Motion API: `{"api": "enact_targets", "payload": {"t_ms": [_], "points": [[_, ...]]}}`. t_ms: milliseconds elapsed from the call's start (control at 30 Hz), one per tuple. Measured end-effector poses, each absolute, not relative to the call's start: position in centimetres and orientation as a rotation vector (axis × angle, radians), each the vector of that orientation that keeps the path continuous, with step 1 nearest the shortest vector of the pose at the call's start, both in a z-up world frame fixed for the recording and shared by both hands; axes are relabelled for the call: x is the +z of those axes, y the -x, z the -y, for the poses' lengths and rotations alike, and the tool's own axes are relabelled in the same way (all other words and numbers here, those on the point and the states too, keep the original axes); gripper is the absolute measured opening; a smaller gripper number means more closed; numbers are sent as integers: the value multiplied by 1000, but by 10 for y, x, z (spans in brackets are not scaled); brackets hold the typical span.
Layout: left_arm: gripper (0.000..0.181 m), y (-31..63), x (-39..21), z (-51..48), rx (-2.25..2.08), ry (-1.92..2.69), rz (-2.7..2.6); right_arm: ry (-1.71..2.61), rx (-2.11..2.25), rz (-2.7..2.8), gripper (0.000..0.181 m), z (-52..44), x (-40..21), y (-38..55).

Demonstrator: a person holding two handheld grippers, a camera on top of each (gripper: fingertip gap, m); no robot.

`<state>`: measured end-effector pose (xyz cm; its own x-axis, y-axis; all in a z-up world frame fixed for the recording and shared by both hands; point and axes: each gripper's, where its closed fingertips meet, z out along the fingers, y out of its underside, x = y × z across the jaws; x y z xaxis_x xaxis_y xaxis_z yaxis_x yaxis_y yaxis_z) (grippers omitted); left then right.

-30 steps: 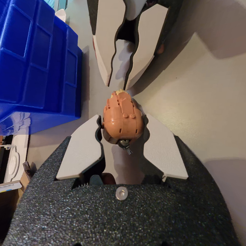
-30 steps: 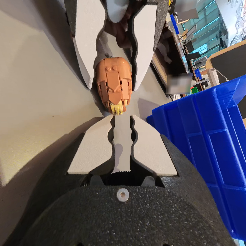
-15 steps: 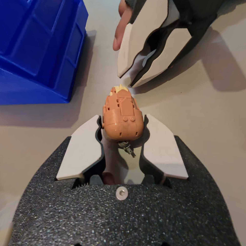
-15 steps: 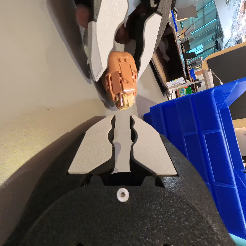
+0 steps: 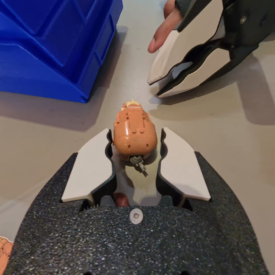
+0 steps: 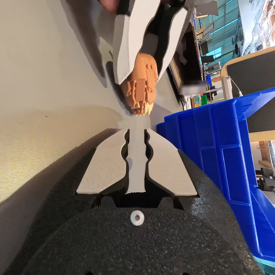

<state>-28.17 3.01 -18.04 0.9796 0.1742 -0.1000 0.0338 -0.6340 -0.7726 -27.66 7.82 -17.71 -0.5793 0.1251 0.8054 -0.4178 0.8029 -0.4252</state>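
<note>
1. Left wrist view: the blue bin (image 5: 49, 44) stands on the counter (image 5: 208, 141), left of the toy.
2. The left claw (image 5: 135, 131) grips the orange brick toy (image 5: 134, 134) by its rounded rear end, a grey peg sticking out behind.
3. The right claw (image 5: 154, 89), right of the toy's pale tip, holds nothing; its tips are a narrow gap apart.
4. A finger (image 5: 162, 35) lies along that claw.

A pale grey-beige tabletop (image 5: 193, 148) carries everything, matte with a few dark specks and broad soft shadows. A blue plastic bin (image 5: 52, 44) with ribbed, sloping walls stands directly on it at one side. Whether the orange brick-built toy (image 5: 134, 134) rests on the surface cannot be told.
</note>
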Motion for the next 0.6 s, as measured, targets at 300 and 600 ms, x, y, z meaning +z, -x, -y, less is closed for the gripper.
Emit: {"api": "enact_targets", "payload": {"t_ms": [300, 600], "points": [[75, 293, -179, -28, 413, 2280, 92, -239, 711, 2060, 18, -78, -178, 277], [62, 293, -190, -30, 342, 2312, 172, -242, 716, 2049, 17, -77, -176, 276]]}}
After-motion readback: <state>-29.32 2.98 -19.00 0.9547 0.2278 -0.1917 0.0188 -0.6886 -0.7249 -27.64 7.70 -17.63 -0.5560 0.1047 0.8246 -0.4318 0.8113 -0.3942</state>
